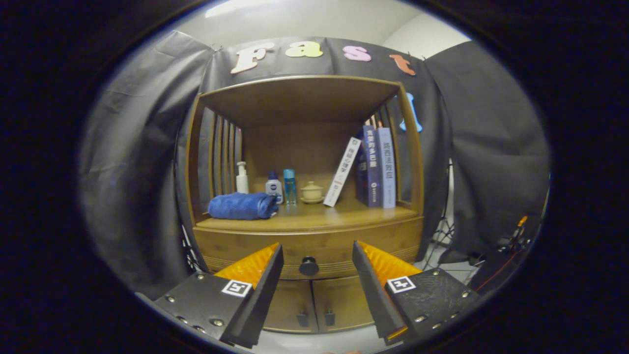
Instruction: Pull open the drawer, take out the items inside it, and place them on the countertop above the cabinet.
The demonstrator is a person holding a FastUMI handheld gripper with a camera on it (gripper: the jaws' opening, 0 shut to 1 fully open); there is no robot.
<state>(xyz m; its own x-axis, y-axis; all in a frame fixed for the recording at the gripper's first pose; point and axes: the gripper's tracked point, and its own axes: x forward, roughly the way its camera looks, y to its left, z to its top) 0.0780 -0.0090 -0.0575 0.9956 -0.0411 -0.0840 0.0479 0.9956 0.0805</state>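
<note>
Gripper (318, 255) fingers spread, holding nothing. Drawer (314, 248) closed; its round knob (309, 266) sits between and just beyond the fingertips, apart from them. Blue towel (242, 206) lies on the countertop (344, 215) farther beyond.

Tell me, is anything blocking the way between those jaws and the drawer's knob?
Nothing visible is. The gripper is open, and the knob on the closed drawer sits in the gap just beyond its jaws, apart from both.

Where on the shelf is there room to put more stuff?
Bare wood runs along the countertop's front edge, widest between the blue towel and the upright books. The back is crowded: bottles, lidded cup, leaning book. The open gripper faces the drawer knob.
</note>
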